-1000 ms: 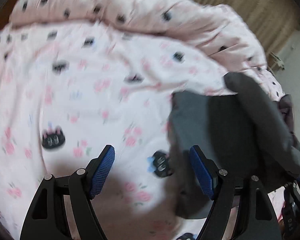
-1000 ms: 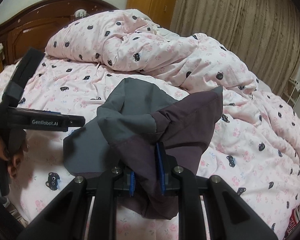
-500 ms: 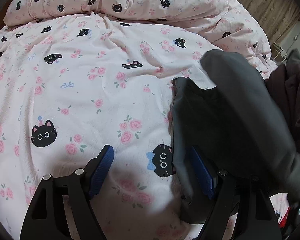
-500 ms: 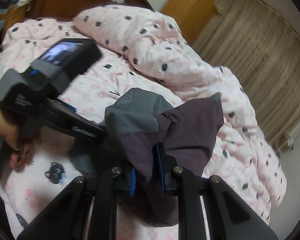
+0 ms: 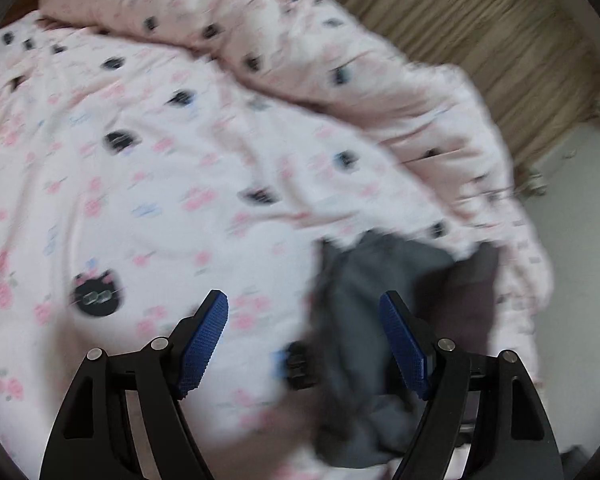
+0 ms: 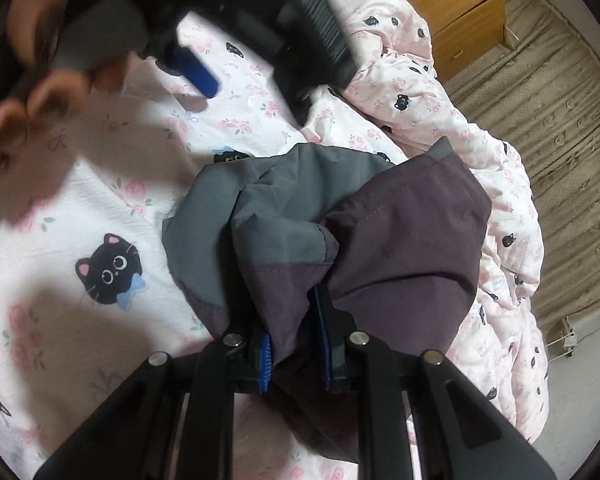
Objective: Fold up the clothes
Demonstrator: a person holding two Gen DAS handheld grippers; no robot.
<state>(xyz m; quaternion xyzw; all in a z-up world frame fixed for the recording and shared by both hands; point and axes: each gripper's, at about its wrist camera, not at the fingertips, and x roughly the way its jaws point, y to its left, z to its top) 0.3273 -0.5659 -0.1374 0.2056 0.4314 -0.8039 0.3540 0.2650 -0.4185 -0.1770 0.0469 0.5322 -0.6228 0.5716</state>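
Left wrist view, left to right. The bedsheet (image 5: 148, 184), pink with a cat print, fills the frame from 9 to 12 o'clock and is bare. The left gripper (image 5: 304, 344) hangs over it released, jaws wide, nothing between the pads. The garment (image 5: 364, 288), grey and dark purple, lies at 4 o'clock, its left edge under the right finger. A bunched duvet (image 5: 380, 92) runs from 12 to 3 o'clock.

Right wrist view, left to right. A hand (image 6: 40, 92) at 10 o'clock holds the left gripper (image 6: 196, 68) above the sheet. The garment (image 6: 340, 232) sits at centre. The right gripper (image 6: 296, 344) grasps a bunched purple fold of it; its jaws are opening slightly, cloth between the pads. A wooden cabinet (image 6: 460, 12) stands at 1 o'clock, with a curtain (image 6: 560, 128) at 2 to 3 o'clock.

Step in hand, as judged: laying the garment down for folding.
- Lower the held fold onto the flat sheet toward 9 o'clock, not onto the duvet.
- Take the free grey edge with the left gripper and pull it taut before release.

Clearance: open sheet from 7 to 10 o'clock. The duvet ridge blocks 12 to 3 o'clock. The bed edge lies at 4 to 5 o'clock, close to the garment; cloth may slide off there.
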